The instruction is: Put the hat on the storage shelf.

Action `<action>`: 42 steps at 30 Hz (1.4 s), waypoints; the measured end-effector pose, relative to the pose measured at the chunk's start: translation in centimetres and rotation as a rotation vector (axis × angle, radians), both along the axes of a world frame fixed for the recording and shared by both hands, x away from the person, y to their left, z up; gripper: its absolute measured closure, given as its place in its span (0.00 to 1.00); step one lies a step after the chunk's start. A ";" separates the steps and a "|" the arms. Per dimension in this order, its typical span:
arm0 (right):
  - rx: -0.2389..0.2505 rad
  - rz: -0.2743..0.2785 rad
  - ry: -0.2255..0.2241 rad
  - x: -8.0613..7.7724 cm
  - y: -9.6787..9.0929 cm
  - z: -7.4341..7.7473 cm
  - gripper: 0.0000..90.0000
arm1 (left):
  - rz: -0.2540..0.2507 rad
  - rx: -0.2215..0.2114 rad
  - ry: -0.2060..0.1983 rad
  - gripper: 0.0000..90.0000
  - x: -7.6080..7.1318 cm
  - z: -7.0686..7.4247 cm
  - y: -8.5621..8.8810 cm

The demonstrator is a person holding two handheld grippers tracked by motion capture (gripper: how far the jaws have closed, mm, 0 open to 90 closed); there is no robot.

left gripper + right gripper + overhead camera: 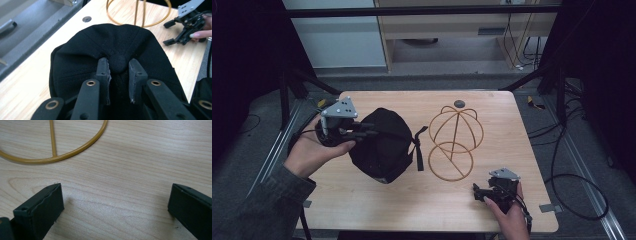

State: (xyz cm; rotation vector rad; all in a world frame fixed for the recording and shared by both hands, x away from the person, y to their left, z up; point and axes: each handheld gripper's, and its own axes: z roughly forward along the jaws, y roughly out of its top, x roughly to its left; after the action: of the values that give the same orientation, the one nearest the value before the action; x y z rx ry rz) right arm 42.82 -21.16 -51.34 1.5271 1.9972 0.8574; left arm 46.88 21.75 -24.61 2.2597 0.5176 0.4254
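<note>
High view: left gripper (362,134) pinches the black cap (384,145) by its top button—next, onto the wire stand (455,141); right gripper (478,192) gapes empty.

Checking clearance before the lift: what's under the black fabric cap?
Light wooden tabletop shows all round the black fabric cap; its strap lies on the wood. The left tool pinches its top button. Anything beneath the crown is covered.

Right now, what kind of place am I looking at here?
Probably a lab or recording workspace: a light wooden table ringed by dark curtains, loose cables across the grey floor, and a person working hand-held grippers over a black cap.
</note>
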 end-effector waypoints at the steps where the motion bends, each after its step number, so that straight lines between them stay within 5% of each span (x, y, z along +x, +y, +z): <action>1: 0.000 0.000 0.000 0.0 0.0 0.0 0.00 | -0.003 0.002 -0.002 0.82 -0.1 0.2 -0.1; 28: -0.003 0.002 0.001 0.0 0.0 0.0 0.00 | -0.075 0.028 -0.048 0.82 -1.4 4.8 -3.5; 42: -0.002 0.000 0.004 0.0 0.0 0.0 0.00 | -0.073 0.020 -0.065 0.82 -1.4 6.5 -4.5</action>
State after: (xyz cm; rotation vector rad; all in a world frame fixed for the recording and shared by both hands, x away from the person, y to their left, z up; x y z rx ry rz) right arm 42.82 -21.16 -51.33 1.5284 2.0005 0.8532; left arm 45.51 17.23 -18.08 2.2683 0.3978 0.4677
